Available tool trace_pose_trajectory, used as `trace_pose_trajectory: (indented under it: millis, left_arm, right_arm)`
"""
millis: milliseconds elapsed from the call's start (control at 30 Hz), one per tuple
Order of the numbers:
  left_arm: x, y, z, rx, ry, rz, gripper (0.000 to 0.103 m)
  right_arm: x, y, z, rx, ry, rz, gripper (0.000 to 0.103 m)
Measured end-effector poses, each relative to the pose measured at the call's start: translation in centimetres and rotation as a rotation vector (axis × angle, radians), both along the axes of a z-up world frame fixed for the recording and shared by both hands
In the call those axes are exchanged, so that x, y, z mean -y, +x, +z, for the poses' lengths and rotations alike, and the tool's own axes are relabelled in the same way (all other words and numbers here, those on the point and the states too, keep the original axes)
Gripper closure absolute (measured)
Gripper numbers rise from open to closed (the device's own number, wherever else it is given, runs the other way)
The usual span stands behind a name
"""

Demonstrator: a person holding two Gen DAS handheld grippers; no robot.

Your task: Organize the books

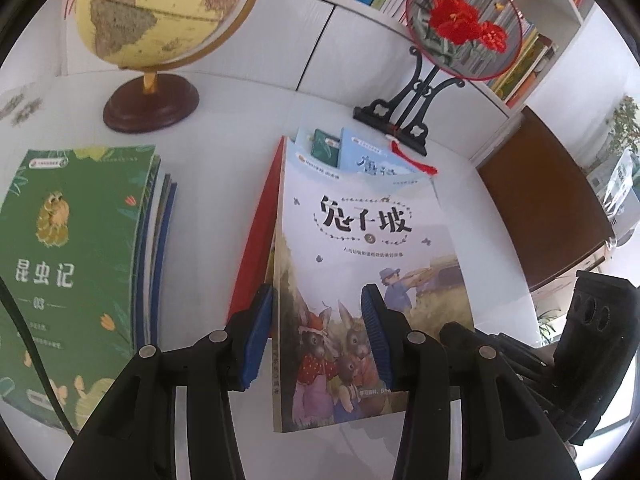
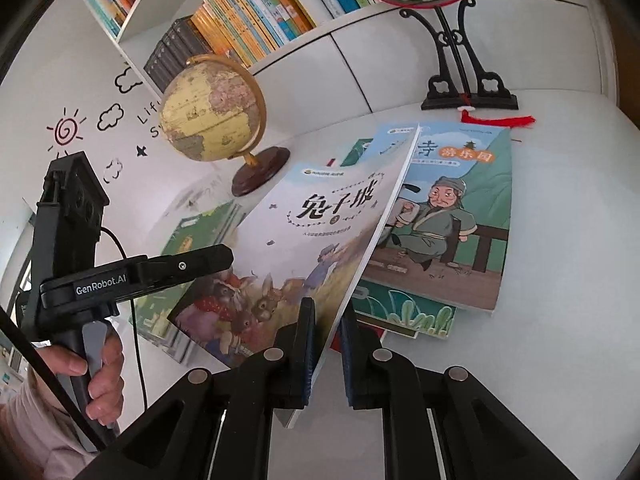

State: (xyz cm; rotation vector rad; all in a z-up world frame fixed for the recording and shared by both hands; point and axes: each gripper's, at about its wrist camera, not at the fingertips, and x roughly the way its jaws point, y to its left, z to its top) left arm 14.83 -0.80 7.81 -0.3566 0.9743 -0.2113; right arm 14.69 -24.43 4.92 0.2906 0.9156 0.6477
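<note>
A rabbit-cover book [image 1: 360, 248] [image 2: 320, 232] is lifted and tilted above the white table [image 2: 560, 320]. My left gripper [image 1: 316, 296] straddles its spine side, one blue pad by the spine and the other on the front cover. In the right wrist view, one left finger [image 2: 220, 260] lies over the book's left edge and the other is hidden behind it. My right gripper [image 2: 328, 308] is shut on the book's lower right edge. A stack topped by a green insect book [image 1: 72, 272] lies to the left. Under the lifted book lies a pile topped by a blue book showing an old man [image 2: 448, 216].
A globe [image 1: 160, 20] and a round red-flower fan on a black stand [image 1: 464, 24] sit at the back of the table. Behind them is a white bookcase full of books [image 2: 256, 20]. A hand [image 2: 100, 376] holds the left gripper's handle. A brown surface [image 1: 540, 200] lies at the right.
</note>
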Motion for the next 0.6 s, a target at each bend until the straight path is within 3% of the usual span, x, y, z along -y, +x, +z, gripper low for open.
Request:
trace_pose_trajectory:
  millis: [333,600]
  left_arm:
    - [-3.5,-1.0,1.4,0.026,-0.016,0.037,0.062]
    - [-8.2,-2.1,3.0,0.062,0.021,0.087,0.062]
  right_arm:
    - [-2.4,-0.6,2.1,0.036,0.046,-0.006,0.091]
    - [-6.9,-0.4,3.4,0.055,0.074,0.034,0.091]
